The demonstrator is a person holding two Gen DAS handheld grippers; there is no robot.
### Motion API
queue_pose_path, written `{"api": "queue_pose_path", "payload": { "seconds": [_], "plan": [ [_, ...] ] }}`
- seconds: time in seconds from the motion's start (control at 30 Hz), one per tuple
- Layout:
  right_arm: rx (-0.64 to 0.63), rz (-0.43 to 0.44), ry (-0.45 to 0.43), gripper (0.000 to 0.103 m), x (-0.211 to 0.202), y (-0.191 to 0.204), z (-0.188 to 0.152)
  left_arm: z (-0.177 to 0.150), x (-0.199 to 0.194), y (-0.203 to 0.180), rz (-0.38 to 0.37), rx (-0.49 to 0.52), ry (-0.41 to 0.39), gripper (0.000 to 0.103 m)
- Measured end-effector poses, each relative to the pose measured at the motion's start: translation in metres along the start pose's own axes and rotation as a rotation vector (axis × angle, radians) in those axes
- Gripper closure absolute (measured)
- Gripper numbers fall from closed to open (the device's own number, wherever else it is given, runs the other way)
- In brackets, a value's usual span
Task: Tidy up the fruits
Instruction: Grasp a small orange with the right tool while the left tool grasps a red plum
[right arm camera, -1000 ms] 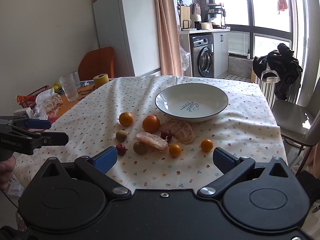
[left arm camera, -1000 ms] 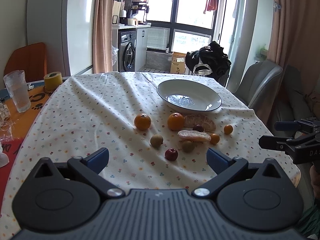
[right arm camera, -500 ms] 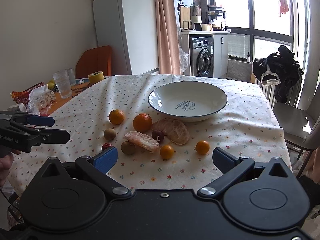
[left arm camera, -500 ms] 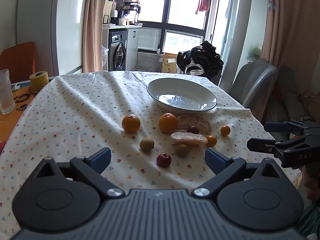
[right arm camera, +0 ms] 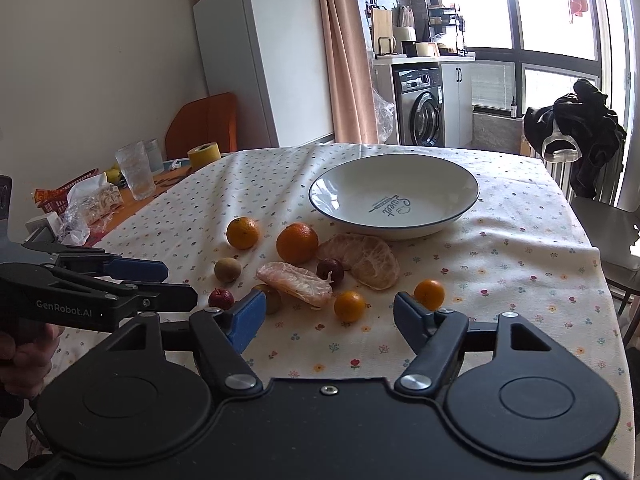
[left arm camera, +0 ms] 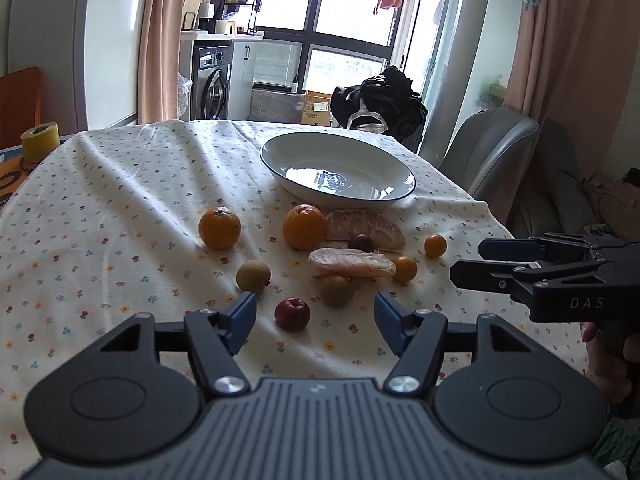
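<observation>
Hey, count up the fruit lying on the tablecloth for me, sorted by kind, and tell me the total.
Large oranges: 2
Small oranges: 2
Peeled citrus pieces: 2
Tan-green round fruits: 2
Red fruit: 1
Dark purple fruit: 1
Total: 10, none yet in the plate.

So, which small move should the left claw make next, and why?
Probably lower the open left claw onto the small red round fruit: it lies nearest, between the fingers, and the white blue-rimmed plate holds no fruit.
</observation>
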State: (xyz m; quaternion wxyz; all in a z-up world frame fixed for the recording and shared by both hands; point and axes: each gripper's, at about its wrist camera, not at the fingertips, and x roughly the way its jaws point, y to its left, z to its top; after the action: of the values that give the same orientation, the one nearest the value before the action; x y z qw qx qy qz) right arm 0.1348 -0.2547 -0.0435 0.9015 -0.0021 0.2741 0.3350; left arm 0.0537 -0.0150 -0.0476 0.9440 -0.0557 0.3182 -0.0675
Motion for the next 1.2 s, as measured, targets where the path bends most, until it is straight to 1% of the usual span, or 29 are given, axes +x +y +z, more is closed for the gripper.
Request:
{"api": "queue_pose_path", "payload": {
  "seconds": [0.13,0.27,0.33,0.47,0.53,0.57,0.7,0.9,1.0,1.13,1.2],
  "plan": [
    [0.006,0.009,0.01,0.044,0.006,0.0,-0.002,-0.002,0.009,-0.002,0.003,0.007,0.008,0.043],
    [0.016,0.02,0.022,0.051,0.013,-0.001,-0.005,-0.004,0.018,0.0,0.005,-0.003,0.023,0.052],
    [0.021,0.023,0.028,0.052,0.017,-0.002,-0.006,-0.005,0.022,0.001,0.003,-0.006,0.025,0.057],
    [0.016,0.02,0.032,0.055,0.025,-0.001,-0.007,-0.005,0.031,0.005,0.023,-0.017,0.029,0.06],
    [0.015,0.02,0.036,0.06,0.029,-0.001,-0.007,-0.005,0.035,0.007,0.022,-0.03,0.04,0.064],
    [0.014,0.018,0.04,0.061,0.032,-0.001,-0.007,-0.006,0.037,0.008,0.023,-0.032,0.046,0.069],
    [-0.002,-0.012,0.043,0.061,0.041,0.0,-0.006,-0.009,0.042,0.009,0.039,-0.038,0.05,0.08],
    [-0.011,-0.05,0.066,0.063,0.056,-0.002,-0.007,-0.007,0.038,0.014,0.039,-0.062,0.033,0.081],
    [-0.01,-0.055,0.063,0.064,0.059,-0.002,-0.005,-0.004,0.033,0.016,0.039,-0.068,0.02,0.081],
    [-0.022,-0.068,0.088,0.065,0.067,-0.003,-0.007,-0.002,0.029,0.018,0.04,-0.075,0.007,0.081],
    [-0.028,-0.066,0.084,0.068,0.069,-0.004,-0.008,-0.001,0.029,0.018,0.041,-0.074,0.007,0.081]
  ]
}}
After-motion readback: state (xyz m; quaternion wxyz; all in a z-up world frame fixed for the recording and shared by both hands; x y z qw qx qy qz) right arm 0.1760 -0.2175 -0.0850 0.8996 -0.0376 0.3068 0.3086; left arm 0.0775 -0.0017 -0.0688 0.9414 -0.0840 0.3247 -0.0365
